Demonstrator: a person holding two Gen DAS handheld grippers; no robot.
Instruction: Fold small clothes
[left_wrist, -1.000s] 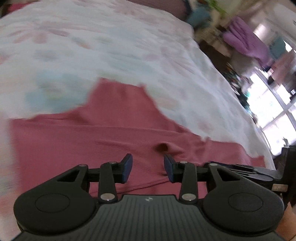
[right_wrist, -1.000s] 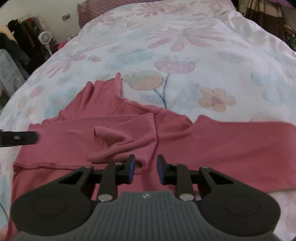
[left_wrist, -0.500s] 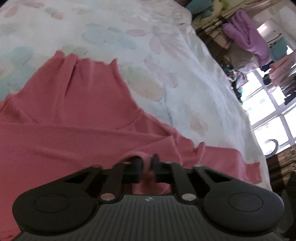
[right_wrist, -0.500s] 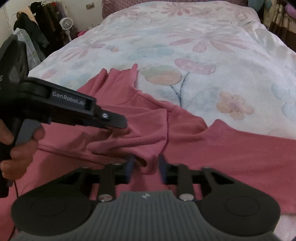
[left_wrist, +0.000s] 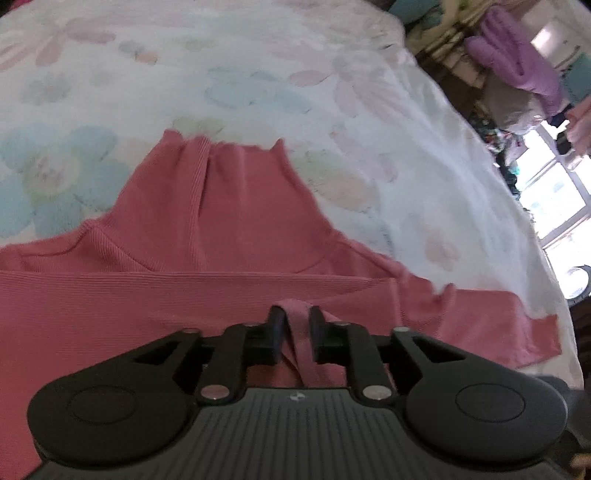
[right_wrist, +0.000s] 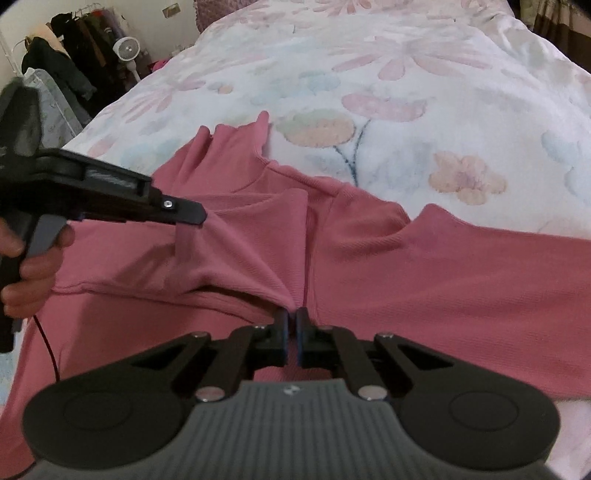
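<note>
Left hand (right_wrist: 26, 258): seen at the left edge of the right wrist view, wrapped around the handle of the left gripper.
Left gripper (left_wrist: 295, 326): its jaws have just been opening and stand slightly parted; a raised fold of the pink top (left_wrist: 207, 229) runs between them, and whether the pads press on it cannot be told. In the right wrist view its tip sits against a lifted ridge of cloth.
Pink top: a ribbed, high-necked garment, spread across the near part of the bed, its collar pointed toward the far end and one sleeve stretched toward the right edge. A sleeve is doubled over the chest.
Right gripper (right_wrist: 291, 325): jaws pressed together, pinching a peak of the pink cloth at their tips; the fabric is drawn taut from there toward the left gripper.
Floral bedspread (right_wrist: 424, 74): white with pastel flowers, left bare beyond the collar.
Small fan (right_wrist: 125, 50): stood past the bed's far left corner, beside hanging dark clothes (right_wrist: 66, 48).
</note>
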